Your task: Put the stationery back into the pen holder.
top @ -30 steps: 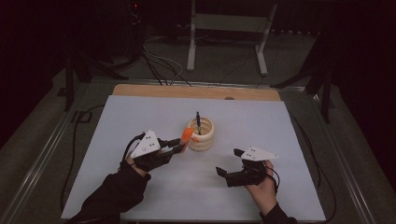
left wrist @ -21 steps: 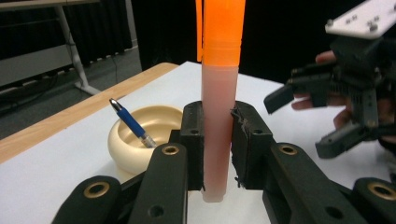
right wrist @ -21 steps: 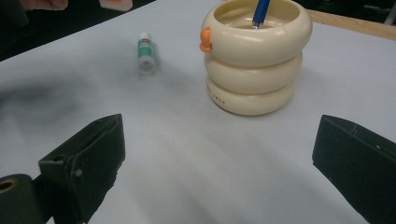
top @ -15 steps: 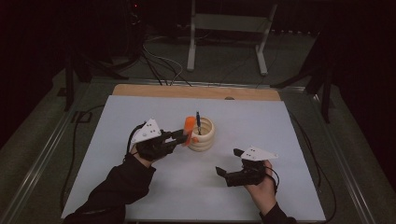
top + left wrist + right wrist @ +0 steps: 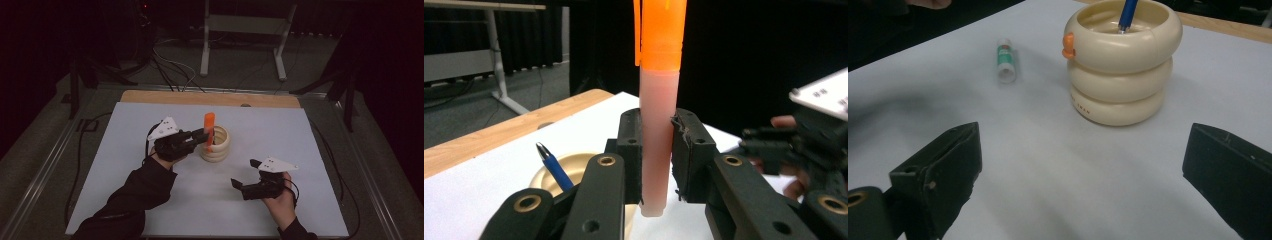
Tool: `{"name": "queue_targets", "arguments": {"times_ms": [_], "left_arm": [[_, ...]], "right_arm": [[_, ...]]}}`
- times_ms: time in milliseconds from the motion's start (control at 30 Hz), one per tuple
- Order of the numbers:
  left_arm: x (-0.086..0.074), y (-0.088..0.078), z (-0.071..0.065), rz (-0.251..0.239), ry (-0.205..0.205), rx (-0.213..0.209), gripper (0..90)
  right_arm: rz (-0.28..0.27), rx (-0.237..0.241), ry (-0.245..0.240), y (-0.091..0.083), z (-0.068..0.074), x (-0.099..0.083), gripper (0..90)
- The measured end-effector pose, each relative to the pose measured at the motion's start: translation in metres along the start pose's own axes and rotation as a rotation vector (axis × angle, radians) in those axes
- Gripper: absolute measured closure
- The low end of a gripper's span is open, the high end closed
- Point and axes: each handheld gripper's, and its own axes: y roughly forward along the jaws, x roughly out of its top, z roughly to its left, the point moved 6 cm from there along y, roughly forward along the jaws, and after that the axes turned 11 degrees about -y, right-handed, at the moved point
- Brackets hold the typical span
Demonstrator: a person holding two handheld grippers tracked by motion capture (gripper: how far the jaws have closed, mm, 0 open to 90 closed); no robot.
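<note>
A small green-and-white tube point(image 5: 1006, 61) lies on its side on the white tabletop point(image 5: 310, 145); behind the table, cables point(image 5: 172, 75) trail across a dim floor beside a grey metal stand point(image 5: 240, 35).

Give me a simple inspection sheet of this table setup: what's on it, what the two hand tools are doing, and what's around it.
Surface: pale sheet over a table with a wooden far edge.
Job's things: orange marker, upright, cap up, held beside the cream ringed holder; a blue pen stands in the holder.
Clutter: small green-and-white tube lying on the sheet, apart from the holder.
Grippers: left gripper clamped on the marker's barrel; right gripper open, holding nothing, low over the sheet and pointing at the holder.
Cables: one trails from each gripper; more lie on the floor behind the table.
Surroundings: dark room, a pale metal stand at the back.
</note>
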Motion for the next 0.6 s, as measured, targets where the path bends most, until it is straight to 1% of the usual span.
{"name": "queue_targets", "arguments": {"times_ms": [33,67,100,200,233,300,467,600], "left_arm": [[0.001,0.004,0.003,-0.010,-0.019,-0.004,76.5],[0.001,0.004,0.003,-0.010,-0.019,-0.004,76.6],[0.002,0.008,0.005,-0.018,-0.038,-0.002,76.5],[0.002,0.012,0.008,-0.023,-0.047,0.006,76.5],[0.001,0.017,0.011,-0.028,-0.059,0.013,76.5],[0.001,0.019,0.012,-0.027,-0.060,0.013,76.6],[-0.003,0.028,0.019,-0.030,-0.077,0.034,76.5],[-0.005,0.034,0.024,-0.040,-0.103,0.044,76.5]], "right_arm": [[0.000,0.001,0.000,0.000,0.000,0.000,2.2],[0.001,0.002,0.003,0.000,0.000,0.000,2.2],[0.003,0.002,0.002,0.000,0.000,0.000,2.2],[0.003,0.001,0.002,0.000,0.000,0.000,2.2],[0.002,0.002,0.001,0.000,0.000,0.000,2.2],[0.000,0.000,0.001,0.000,0.000,0.001,2.3],[-0.010,0.000,0.001,-0.001,0.000,0.001,2.2],[-0.008,0.002,0.007,-0.002,0.000,0.001,2.2]]}}
